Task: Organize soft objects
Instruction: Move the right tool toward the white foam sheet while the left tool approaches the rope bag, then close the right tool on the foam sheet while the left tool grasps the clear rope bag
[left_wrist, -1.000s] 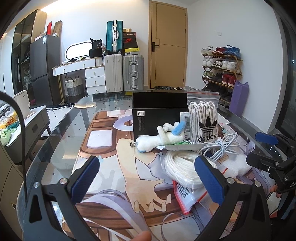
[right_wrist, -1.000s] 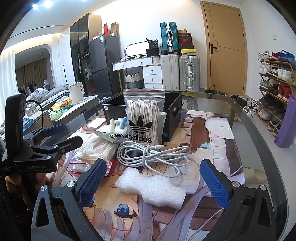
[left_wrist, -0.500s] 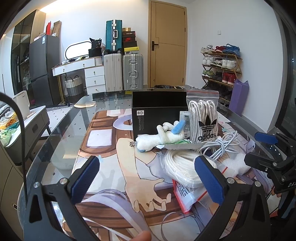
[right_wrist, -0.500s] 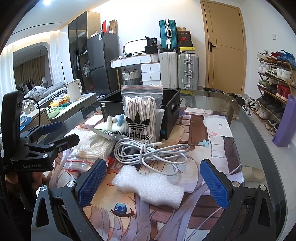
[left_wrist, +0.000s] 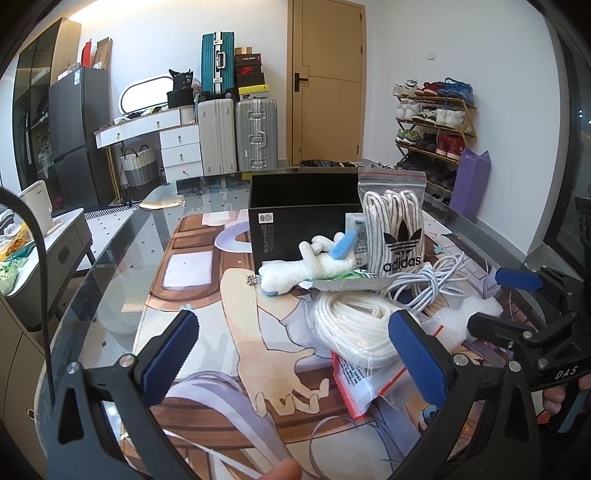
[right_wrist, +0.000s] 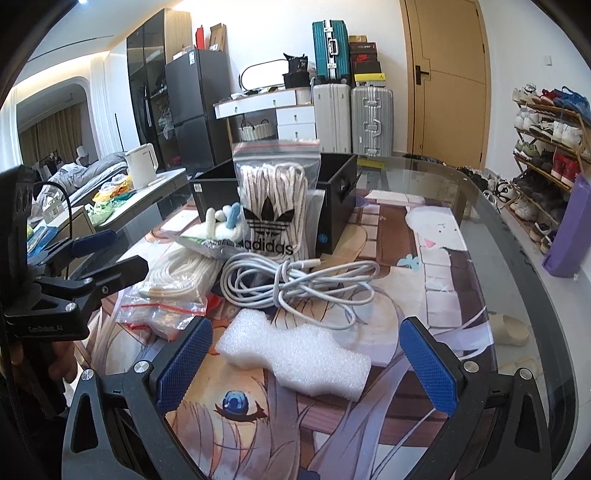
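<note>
Hovering right gripper (right_wrist: 301, 363): jaws spread wide and holding nothing, poised low over the mat with the foam between and just ahead of its blue pads, which reads as lining up a first pick.
Left gripper (left_wrist: 291, 358): also gaping and empty, held above the bare printed mat (left_wrist: 221, 332), its right pad overlapping the bagged cord in view; nothing touched.
Foam block (right_wrist: 293, 358): white, wavy-edged, lying flat and nearest the right gripper, apart from the rest, so likely the easiest piece to take.
Bagged white cord (left_wrist: 354, 332): coiled inside a red-zip bag, flat on the mat, beside the cable.
Charging cable (right_wrist: 291, 282): loose white bundle just beyond the foam, one end trailing toward the box.
Plush toy (left_wrist: 310, 264): white with a blue part, lying on a flat packet in front of the box.
Adidas bag of laces (right_wrist: 271, 206): upright, propped against the box wall.
Black box (left_wrist: 303, 206): open-topped, farthest back, seemingly empty; probably the destination, since the soft things are gathered before it.
</note>
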